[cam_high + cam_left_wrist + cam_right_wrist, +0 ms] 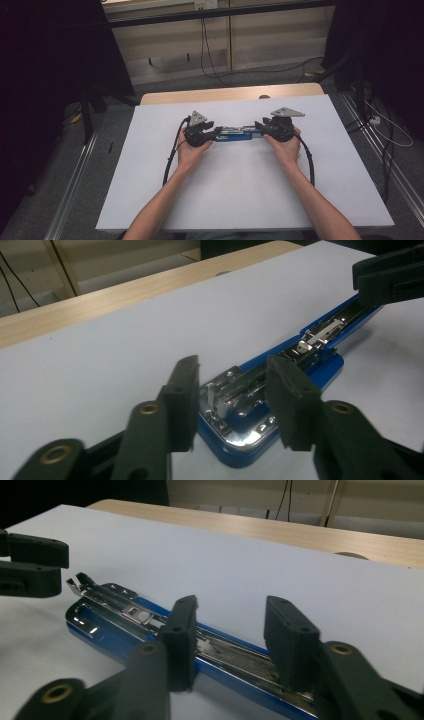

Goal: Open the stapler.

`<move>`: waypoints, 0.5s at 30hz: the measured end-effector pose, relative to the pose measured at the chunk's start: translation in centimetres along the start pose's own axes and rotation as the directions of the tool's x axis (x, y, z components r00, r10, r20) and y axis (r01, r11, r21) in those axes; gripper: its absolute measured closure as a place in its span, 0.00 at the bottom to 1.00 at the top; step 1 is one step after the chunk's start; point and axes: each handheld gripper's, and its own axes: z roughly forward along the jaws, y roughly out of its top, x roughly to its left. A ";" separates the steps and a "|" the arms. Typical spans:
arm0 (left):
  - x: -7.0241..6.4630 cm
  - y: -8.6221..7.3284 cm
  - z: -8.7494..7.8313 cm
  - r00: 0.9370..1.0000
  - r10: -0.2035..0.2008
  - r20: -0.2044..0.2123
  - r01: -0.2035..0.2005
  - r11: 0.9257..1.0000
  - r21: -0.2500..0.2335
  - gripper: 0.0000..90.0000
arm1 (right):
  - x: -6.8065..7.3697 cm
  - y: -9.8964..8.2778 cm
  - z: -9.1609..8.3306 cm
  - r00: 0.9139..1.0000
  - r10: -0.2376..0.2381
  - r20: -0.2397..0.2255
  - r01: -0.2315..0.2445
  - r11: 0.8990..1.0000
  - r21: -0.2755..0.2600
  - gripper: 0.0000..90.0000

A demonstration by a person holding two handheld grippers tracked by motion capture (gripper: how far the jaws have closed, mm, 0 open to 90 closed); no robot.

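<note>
Your left gripper [206, 134] sits at the left end of the long blue stapler with its bright metal channel laid open [235, 134]. In the left gripper view its black jaws stand partly apart, one to each side of the stapler's rounded chrome-edged end [240, 415]; the pads are just beside the metal without pressing on it, so nothing is held. Your right gripper [266, 131] is at the stapler's other end. In the right gripper view its jaws are likewise partly apart and straddle the blue base and silver rail [225, 655], with a gap showing on both sides.

The stapler lies flat and lengthwise between your two hands, on the white sheet that covers the tabletop [240, 200], a little beyond the sheet's middle. Its blue base carries the staple rail, with a small sprung clip partway along [320, 335].

To your left the sheet runs bare out to its edge. Beyond the stapler a strip of pale wooden table [225, 94] shows past the sheet's far edge. To your right the sheet is again bare, and each gripper's black cable [172, 155] trails back along your forearm toward the near edge.
</note>
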 end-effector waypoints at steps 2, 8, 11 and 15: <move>-0.1 0.0 -0.2 1.000 -0.006 -0.002 0.006 1.000 -0.006 0.54 | 0.0 0.1 -0.1 1.000 -0.007 -0.002 0.007 1.000 -0.001 0.57; 0.0 0.4 -0.7 1.000 -0.020 -0.019 0.020 1.000 -0.005 0.22 | 0.2 0.2 -0.4 1.000 -0.026 0.000 0.026 1.000 0.001 0.34; -0.1 0.5 -0.9 1.000 -0.022 -0.022 0.021 1.000 -0.007 0.12 | 0.3 0.4 -0.5 0.999 -0.036 -0.001 0.036 0.999 -0.007 0.25; -0.6 0.4 -1.1 1.000 0.002 0.001 -0.002 1.000 0.013 0.05 | 0.5 0.6 -0.8 0.998 -0.059 -0.009 0.059 0.998 -0.007 0.15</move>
